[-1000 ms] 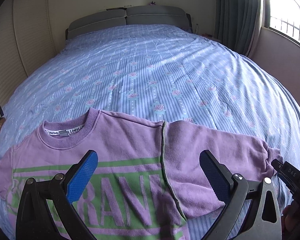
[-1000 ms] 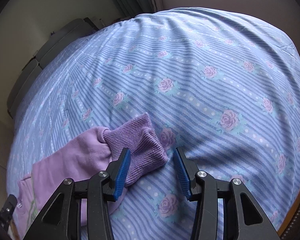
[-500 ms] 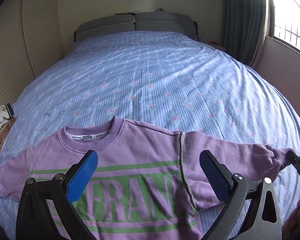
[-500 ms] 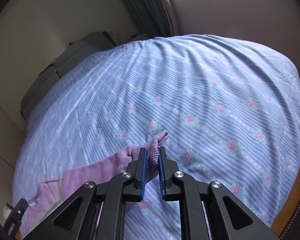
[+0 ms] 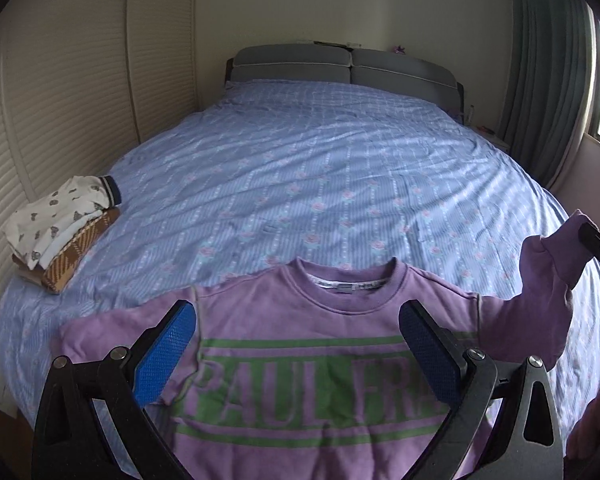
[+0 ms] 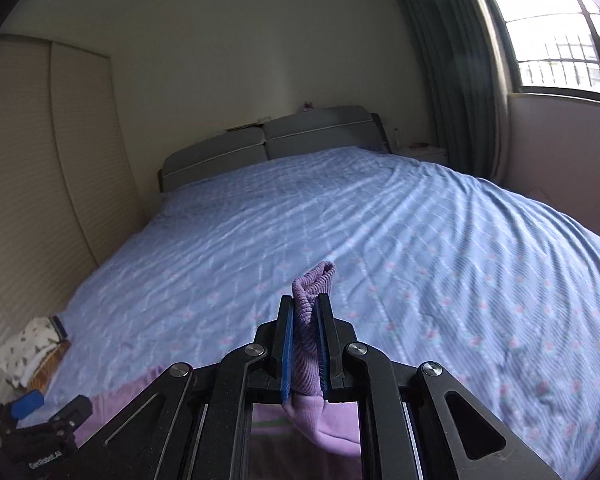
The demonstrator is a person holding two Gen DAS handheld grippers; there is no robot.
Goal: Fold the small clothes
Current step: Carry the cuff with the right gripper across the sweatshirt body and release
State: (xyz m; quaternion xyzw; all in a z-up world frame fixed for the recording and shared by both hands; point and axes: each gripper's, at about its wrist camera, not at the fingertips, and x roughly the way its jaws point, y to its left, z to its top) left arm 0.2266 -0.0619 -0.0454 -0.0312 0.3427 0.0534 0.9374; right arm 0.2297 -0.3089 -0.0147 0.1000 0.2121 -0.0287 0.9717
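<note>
Purple sweater (image 5: pixel 300 344): flat on the bed (image 5: pixel 340 184), front up, green letters showing.
Cuff (image 6: pixel 314 280): ribbed, pinched in the right gripper (image 6: pixel 305 344), lifted off the bed.
Right fingers: closed tight on the cuff.
Left gripper (image 5: pixel 296 352): above the sweater's chest; blue fingers (image 5: pixel 164 354) wide apart, holding nothing.
Folded pile (image 5: pixel 64 228): at the bed's left edge, well apart from the sweater.
</note>
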